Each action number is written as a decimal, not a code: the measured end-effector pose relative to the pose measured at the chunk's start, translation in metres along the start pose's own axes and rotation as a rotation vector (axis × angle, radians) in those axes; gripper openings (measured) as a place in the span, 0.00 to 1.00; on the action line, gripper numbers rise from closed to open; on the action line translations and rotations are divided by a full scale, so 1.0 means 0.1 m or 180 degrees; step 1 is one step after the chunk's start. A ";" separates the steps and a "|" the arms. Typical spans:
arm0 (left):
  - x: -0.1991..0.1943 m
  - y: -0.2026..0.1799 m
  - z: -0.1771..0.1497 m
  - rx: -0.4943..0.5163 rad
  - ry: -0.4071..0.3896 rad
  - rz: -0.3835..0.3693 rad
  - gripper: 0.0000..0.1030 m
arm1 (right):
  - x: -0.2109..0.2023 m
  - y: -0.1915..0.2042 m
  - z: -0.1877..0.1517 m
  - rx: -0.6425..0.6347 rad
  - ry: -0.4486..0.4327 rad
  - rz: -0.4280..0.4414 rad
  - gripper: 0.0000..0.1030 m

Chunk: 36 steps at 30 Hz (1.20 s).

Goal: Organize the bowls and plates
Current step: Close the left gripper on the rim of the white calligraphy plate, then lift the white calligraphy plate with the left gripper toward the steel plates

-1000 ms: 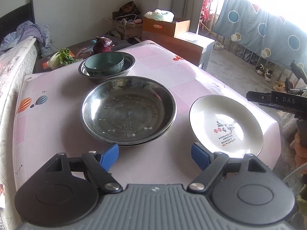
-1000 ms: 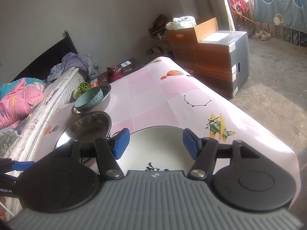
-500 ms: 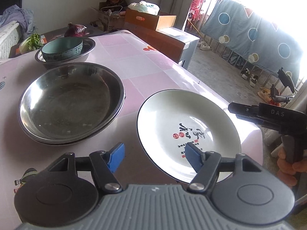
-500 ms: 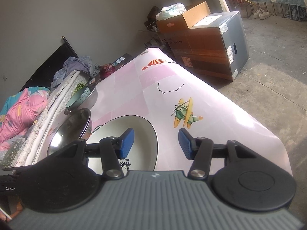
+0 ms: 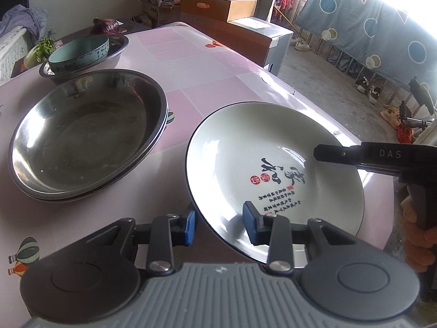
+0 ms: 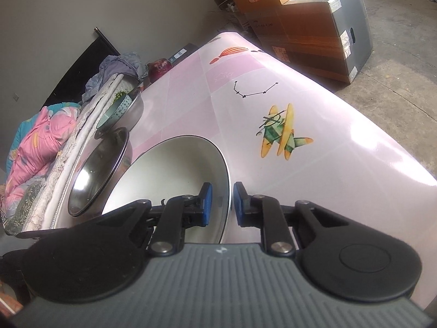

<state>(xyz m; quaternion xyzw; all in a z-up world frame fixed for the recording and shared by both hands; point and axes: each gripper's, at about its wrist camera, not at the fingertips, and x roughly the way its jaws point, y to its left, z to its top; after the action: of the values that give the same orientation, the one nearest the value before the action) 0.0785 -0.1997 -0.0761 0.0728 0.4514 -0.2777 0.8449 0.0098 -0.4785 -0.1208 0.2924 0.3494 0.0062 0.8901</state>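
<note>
A white plate (image 5: 273, 147) with black calligraphy lies at the near right of the pink table (image 5: 218, 82). My left gripper (image 5: 218, 225) straddles its near left rim; its jaws are closing, one blue pad outside the rim and one over the plate's inside. My right gripper (image 6: 221, 205) is shut on the plate's (image 6: 174, 169) right rim and shows from the side as a black finger in the left wrist view (image 5: 327, 154). Left of the plate sit stacked steel basins (image 5: 87, 134). Behind them a teal bowl (image 5: 79, 52) rests in a smaller steel basin (image 5: 120, 50).
A person's hand (image 5: 418, 240) holds the right gripper's handle past the table's right edge. Cardboard boxes (image 6: 314, 19) stand on the floor beyond the far end. A bed with bedding (image 6: 41, 142) runs along the table's left side. Vegetables (image 5: 41, 49) lie behind the bowls.
The left gripper swung right from the steel basins and sank onto the white plate's rim. The right gripper came down over the opposite rim. Both pairs of jaws narrowed.
</note>
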 end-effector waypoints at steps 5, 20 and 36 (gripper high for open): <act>-0.03 -0.03 -0.02 0.0092 0.0015 0.0032 0.35 | -0.01 0.03 -0.02 0.0008 0.0000 -0.0031 0.14; -0.53 0.37 -0.45 0.0077 0.0224 -0.0054 0.35 | -0.16 0.48 -0.47 -0.0039 0.0312 -0.0021 0.14; -1.14 1.26 -1.01 -0.0502 0.0177 0.0312 0.35 | 0.19 1.59 -0.95 -0.0394 0.0707 0.0362 0.16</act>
<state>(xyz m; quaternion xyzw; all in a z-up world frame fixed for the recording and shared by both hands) 0.0226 -0.0106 -0.0594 0.0357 0.4911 -0.1975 0.8477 -0.0047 -0.2936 -0.1044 0.2538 0.4276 0.1105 0.8605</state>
